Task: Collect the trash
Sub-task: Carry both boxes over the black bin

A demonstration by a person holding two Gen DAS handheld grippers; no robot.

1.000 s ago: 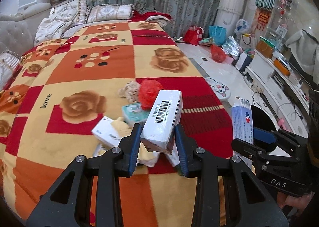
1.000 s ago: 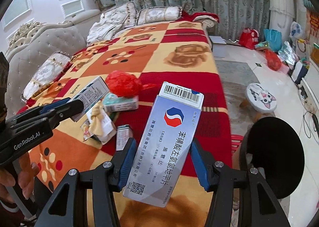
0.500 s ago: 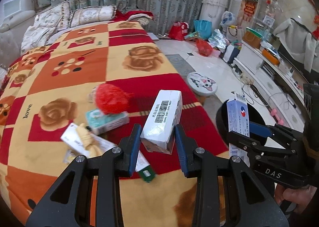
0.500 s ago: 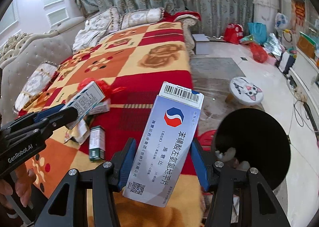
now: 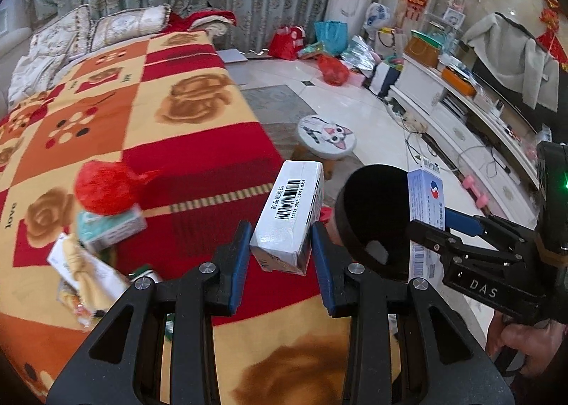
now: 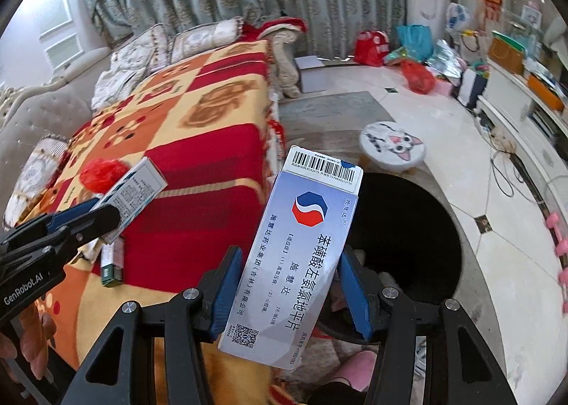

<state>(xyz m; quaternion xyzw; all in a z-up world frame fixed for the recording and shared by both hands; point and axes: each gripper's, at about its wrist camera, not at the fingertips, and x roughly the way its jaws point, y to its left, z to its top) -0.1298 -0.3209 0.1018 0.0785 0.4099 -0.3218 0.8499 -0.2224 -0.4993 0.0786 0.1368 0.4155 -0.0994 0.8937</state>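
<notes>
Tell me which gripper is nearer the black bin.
Right. The right gripper holds its blue box just beside the black bin opening; the left gripper, with a white box, remains over the blanket edge, farther away.

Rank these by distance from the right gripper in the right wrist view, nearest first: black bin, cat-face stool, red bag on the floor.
1. Black bin: just beyond the right gripper, beside the bed's edge.
2. Cat-face stool: on the floor behind the bin.
3. Red bag: far back on the floor, amid the clutter near the curtains.
</notes>
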